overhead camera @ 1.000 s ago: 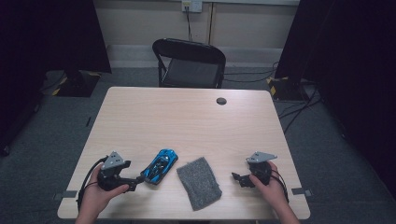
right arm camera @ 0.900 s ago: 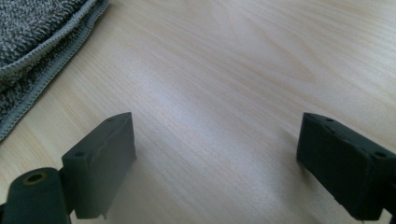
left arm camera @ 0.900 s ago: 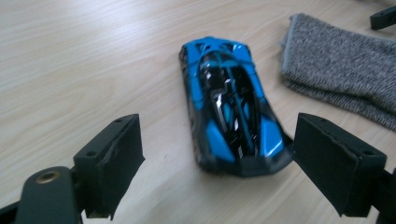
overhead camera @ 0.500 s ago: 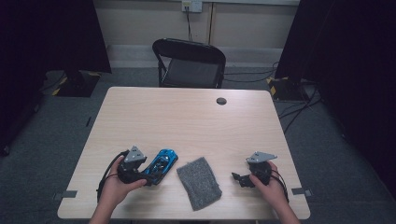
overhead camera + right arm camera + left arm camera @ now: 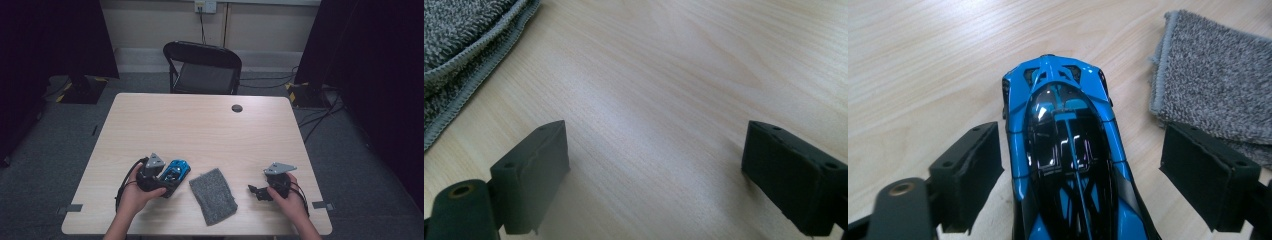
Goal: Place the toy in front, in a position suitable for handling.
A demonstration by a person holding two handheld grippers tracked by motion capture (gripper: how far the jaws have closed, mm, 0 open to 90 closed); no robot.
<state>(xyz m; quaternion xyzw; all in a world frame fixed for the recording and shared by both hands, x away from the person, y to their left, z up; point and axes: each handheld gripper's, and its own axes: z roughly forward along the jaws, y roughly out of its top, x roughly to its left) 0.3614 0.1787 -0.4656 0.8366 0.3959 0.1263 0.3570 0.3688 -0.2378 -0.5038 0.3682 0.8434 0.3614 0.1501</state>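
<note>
Left claw released, jaws straddling the blue toy car with gaps both sides, likely lined up for a grab. Right claw also released over bare counter, grey cloth off its left jaw.

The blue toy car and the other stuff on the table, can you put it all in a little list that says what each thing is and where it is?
toy car: blue and black, near the table's front edge, between the jaws of the left claw
left claw: open, jaws either side of the car, not squeezing it
cloth: grey, folded, right of the car, flat on the table
right claw: open, over bare wood, right of the cloth
table: light wood
chair: black, behind the table
</note>
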